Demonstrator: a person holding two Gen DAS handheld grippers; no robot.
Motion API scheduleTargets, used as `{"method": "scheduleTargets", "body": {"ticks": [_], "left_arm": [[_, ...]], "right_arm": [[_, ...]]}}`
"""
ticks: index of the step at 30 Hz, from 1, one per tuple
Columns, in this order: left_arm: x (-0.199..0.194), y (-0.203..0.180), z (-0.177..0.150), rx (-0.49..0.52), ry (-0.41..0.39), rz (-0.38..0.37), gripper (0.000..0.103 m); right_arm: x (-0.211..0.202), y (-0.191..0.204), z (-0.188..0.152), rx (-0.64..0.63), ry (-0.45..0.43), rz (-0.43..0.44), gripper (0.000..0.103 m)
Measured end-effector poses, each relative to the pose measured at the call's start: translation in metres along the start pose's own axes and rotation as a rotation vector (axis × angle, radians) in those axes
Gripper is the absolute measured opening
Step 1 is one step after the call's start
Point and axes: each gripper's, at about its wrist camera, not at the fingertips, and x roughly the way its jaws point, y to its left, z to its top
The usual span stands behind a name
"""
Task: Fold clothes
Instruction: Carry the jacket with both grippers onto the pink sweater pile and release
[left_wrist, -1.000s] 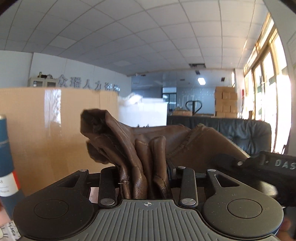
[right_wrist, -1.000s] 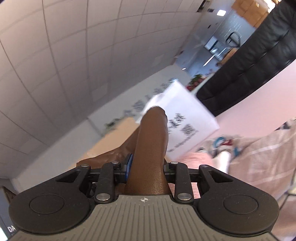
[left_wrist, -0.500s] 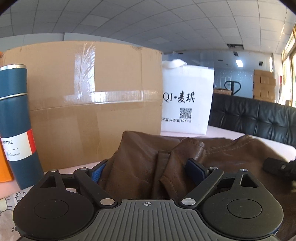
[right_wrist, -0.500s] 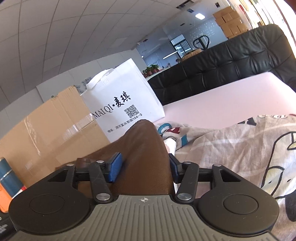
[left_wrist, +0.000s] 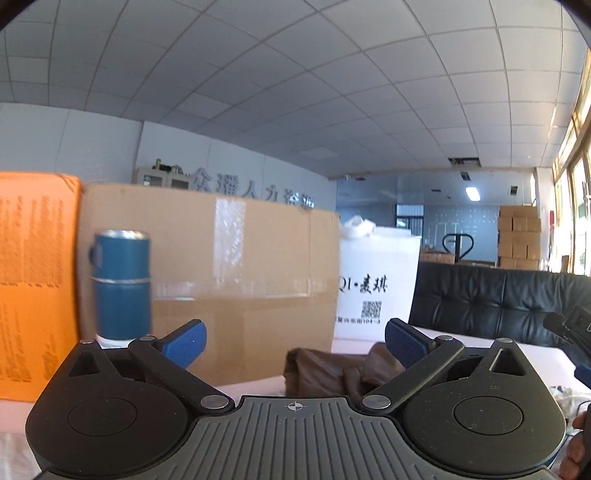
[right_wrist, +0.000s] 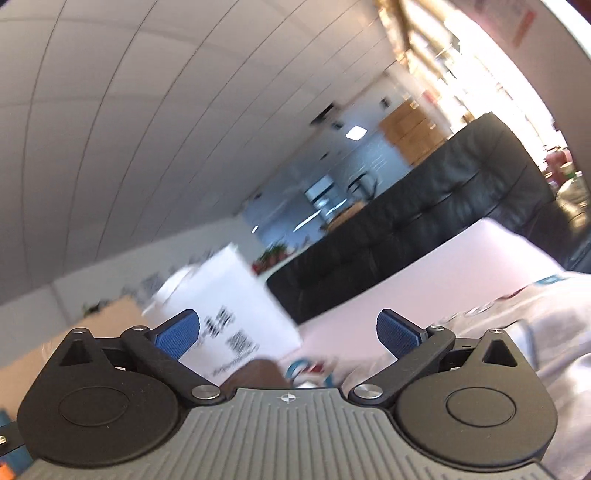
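The left gripper (left_wrist: 295, 341) is opening its jaws wide, and nothing is being pinched between its blue pads (left_wrist: 184, 341). The brown leather garment (left_wrist: 343, 373) is lying on the pink table (left_wrist: 251, 387), low and just ahead, in front of the cardboard box (left_wrist: 236, 280) and the white bag (left_wrist: 376, 280). The right gripper (right_wrist: 288, 338) is opening too, with nothing squeezed; a bit of brown is peeking out below it. The jaws are probably spreading so the garment is staying where it was put.
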Motion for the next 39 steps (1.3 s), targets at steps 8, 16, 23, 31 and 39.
{"method": "scheduleTargets", "body": {"ticks": [8, 16, 23, 31, 39], "left_arm": [[-0.06, 0.028, 0.033, 0.026, -0.109, -0.011, 0.103], [-0.122, 0.048, 0.06, 0.05, -0.142, -0.051, 0.103], [-0.169, 0.075, 0.055, 0.047, -0.134, -0.055, 0.103], [-0.181, 0.103, 0.012, 0.038, -0.106, 0.071, 0.103], [-0.161, 0.133, -0.03, -0.025, -0.062, 0.049, 0.103]], "right_arm": [[-0.056, 0.018, 0.019, 0.0, -0.037, 0.025, 0.103], [-0.139, 0.089, 0.057, -0.003, 0.075, 0.28, 0.103], [-0.229, 0.14, 0.064, -0.138, 0.06, 0.494, 0.103], [-0.27, 0.159, 0.003, -0.242, 0.15, 0.281, 0.103], [-0.25, 0.168, -0.062, -0.401, 0.145, 0.115, 0.103]]}}
